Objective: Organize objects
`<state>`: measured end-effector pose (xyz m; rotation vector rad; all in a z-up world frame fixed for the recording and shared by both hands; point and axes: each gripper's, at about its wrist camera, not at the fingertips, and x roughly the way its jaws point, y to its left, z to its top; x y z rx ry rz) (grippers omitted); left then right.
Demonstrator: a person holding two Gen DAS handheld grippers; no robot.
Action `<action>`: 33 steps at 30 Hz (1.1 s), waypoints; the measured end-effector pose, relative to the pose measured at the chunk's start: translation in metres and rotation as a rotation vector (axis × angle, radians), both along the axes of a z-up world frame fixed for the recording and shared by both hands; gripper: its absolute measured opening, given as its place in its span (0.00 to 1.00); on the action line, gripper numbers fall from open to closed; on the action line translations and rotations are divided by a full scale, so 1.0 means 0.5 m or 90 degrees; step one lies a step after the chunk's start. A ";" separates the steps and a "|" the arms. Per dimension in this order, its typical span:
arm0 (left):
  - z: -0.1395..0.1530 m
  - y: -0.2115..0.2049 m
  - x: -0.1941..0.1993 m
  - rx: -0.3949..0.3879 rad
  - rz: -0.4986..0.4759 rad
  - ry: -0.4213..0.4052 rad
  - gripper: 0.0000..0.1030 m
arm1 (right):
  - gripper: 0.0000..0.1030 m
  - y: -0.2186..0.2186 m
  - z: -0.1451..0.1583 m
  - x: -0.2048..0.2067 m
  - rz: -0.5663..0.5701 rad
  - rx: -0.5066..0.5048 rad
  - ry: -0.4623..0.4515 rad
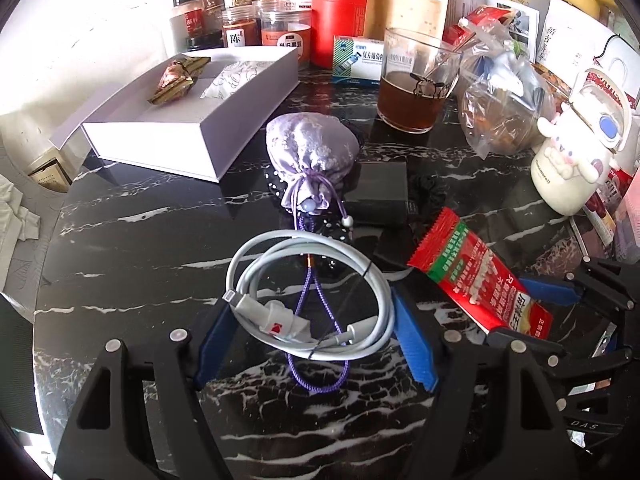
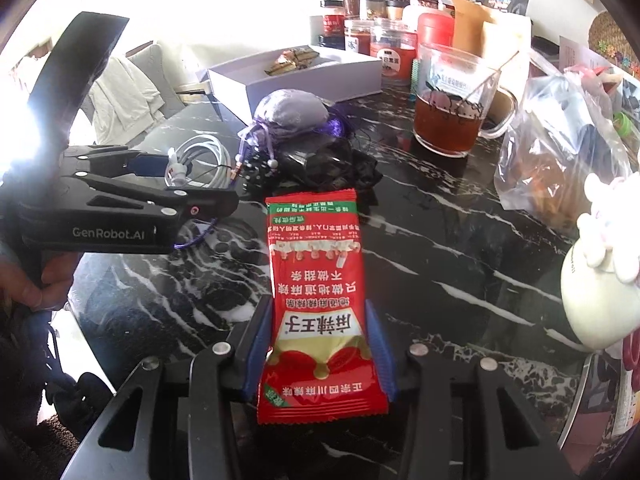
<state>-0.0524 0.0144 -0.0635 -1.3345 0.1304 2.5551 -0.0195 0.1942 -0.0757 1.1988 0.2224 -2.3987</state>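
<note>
Cable (image 1: 308, 300), a loose white coil, sits clamped in the left tool (image 1: 316, 332) above the table (image 1: 140, 264); the right tool (image 2: 320, 356) pinches a red snack packet (image 2: 320, 300). Both pickups look done. Next, I judge, comes carrying each to a spot, perhaps the white box (image 1: 192, 116) beyond the purple pouch (image 1: 312, 152).

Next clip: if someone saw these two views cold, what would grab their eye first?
Probably the bright red snack packet with white lettering, pinched at its near end in the right gripper above the black white-veined marble table. Next, the coiled white charging cable held across the left gripper, with a purple cord loop hanging through it. Behind both lies a lilac satin drawstring pouch, in front of an open white box.
</note>
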 end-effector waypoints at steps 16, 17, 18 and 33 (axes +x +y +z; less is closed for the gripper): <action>0.079 -0.064 0.093 -0.020 0.065 0.047 0.70 | 0.44 -0.051 0.073 0.043 0.072 -0.014 0.057; 0.083 -0.070 0.099 -0.021 0.073 0.049 0.70 | 0.44 -0.056 0.077 0.045 0.079 -0.015 0.060; 0.088 -0.078 0.109 -0.022 0.082 0.051 0.70 | 0.44 -0.063 0.081 0.048 0.087 -0.016 0.063; 0.125 -0.171 0.165 -0.019 0.170 0.057 0.70 | 0.44 -0.137 0.122 0.059 0.173 -0.042 0.083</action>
